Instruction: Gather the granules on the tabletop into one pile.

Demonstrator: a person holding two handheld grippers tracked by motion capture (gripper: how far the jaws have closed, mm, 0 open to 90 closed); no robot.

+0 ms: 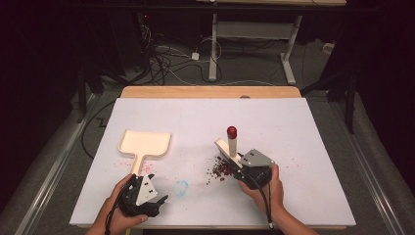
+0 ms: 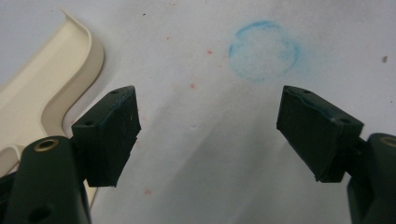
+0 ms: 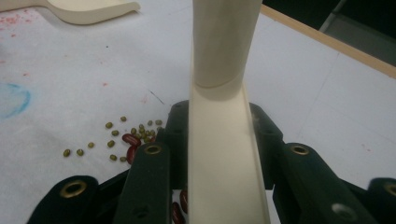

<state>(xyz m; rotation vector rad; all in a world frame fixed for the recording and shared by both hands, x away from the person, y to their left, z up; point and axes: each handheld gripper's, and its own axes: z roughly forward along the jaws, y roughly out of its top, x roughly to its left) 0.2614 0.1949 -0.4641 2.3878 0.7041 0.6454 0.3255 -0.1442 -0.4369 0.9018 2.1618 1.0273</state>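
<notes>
Cream dustpan [image 1: 145,145] lies just beyond the wide-open left gripper [image 1: 142,195], handle running toward it — the right gripper [image 1: 247,169] clamps an upright brush [image 1: 231,142] beside the beans [image 1: 221,169] near the table's [image 1: 293,142] middle.

The white table top [image 1: 205,122] is lit evenly from above and reads bright, almost washed out, while the floor and room beyond its far edge sink into near black. In the left gripper view the black jaws close to the lens are soft and dim, and a faint grey shadow falls on the table surface between them. In the right gripper view the cream brush handle [image 3: 224,140] nearest the lens is blurred, with the table behind it sharper.
</notes>
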